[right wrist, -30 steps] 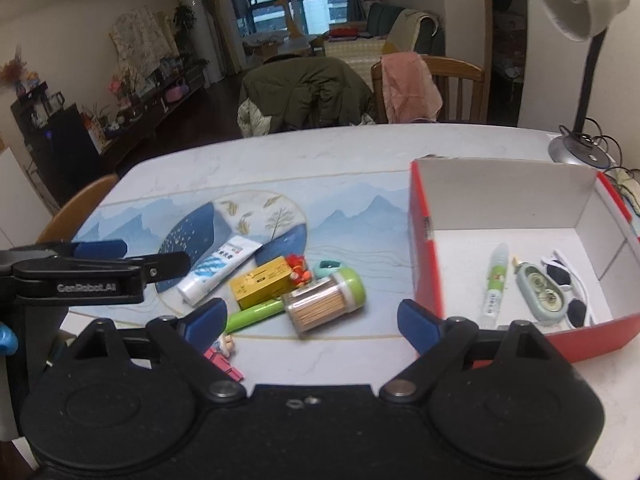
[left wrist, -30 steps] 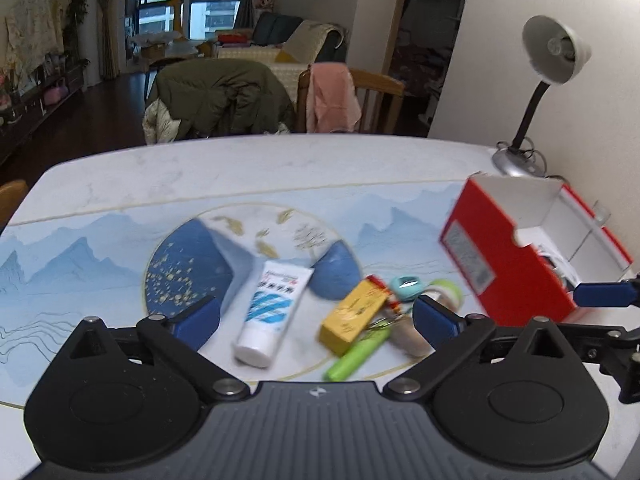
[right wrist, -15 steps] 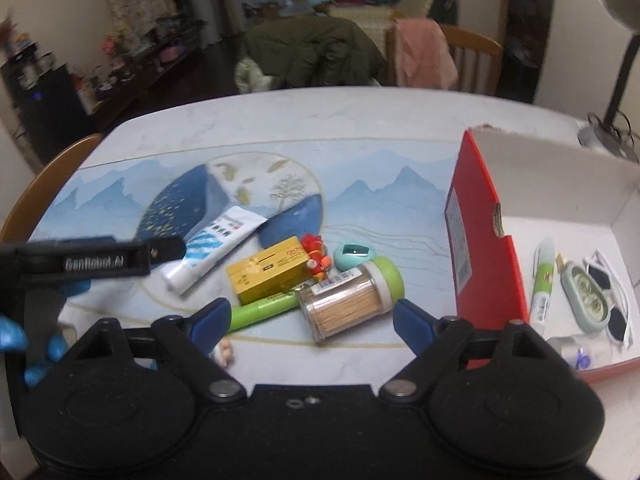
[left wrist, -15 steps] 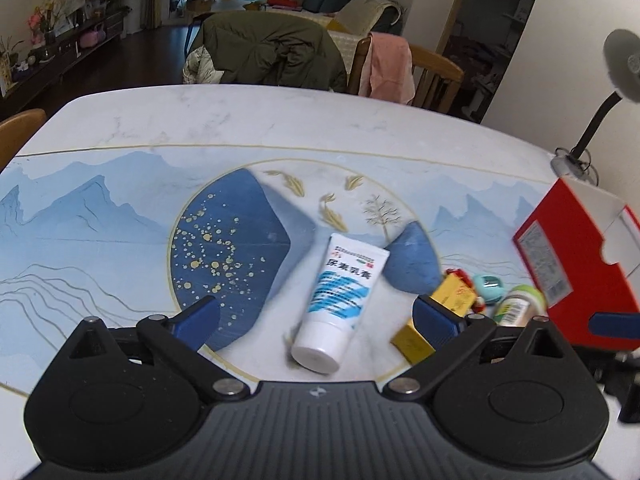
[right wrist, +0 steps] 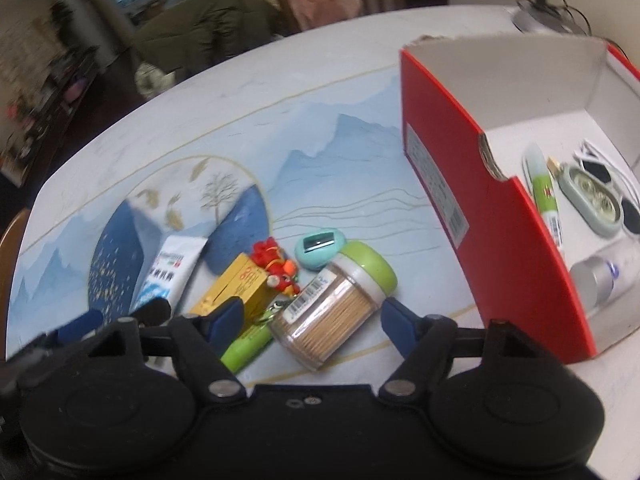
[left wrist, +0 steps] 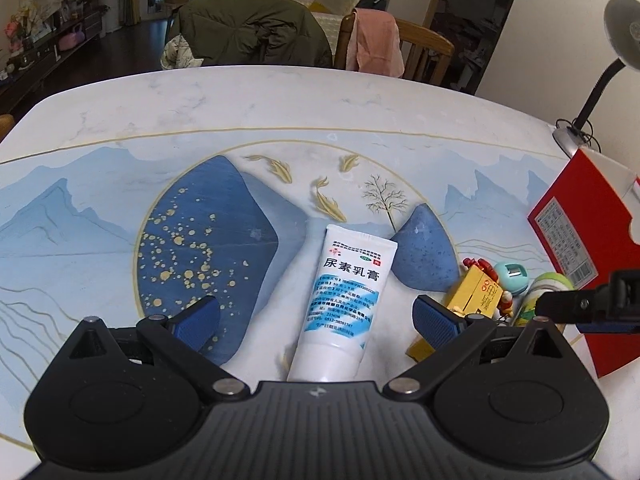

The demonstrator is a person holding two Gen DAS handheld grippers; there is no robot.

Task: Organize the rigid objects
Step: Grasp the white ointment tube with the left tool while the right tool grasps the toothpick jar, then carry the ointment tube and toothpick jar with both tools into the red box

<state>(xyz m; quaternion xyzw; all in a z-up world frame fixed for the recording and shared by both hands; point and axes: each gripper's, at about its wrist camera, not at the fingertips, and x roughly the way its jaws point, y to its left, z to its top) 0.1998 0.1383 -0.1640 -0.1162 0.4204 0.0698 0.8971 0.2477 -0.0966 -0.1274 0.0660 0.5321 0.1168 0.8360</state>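
Note:
A white cream tube (left wrist: 344, 300) lies on the patterned table between the fingers of my left gripper (left wrist: 316, 320), which is open and not touching it. In the right wrist view a clear toothpick jar with a green lid (right wrist: 332, 308) lies on its side between the jaws of my right gripper (right wrist: 312, 318). Those jaws are closing, with a gap still showing at the left pad. Beside the jar lie a yellow box (right wrist: 236, 288), a red charm (right wrist: 276, 264), a teal oval item (right wrist: 320, 246) and a green marker (right wrist: 244, 348).
A red open box (right wrist: 492, 208) stands to the right and holds a green stick (right wrist: 544, 188), a teal case (right wrist: 592, 200), sunglasses and a silver bottle (right wrist: 604, 276). A desk lamp (left wrist: 600, 80) stands behind it. Chairs draped with clothes line the far table edge.
Both grippers have come down closer to the pile. The left one now straddles the cream tube. The right one has rolled and its jaws have narrowed around the toothpick jar.

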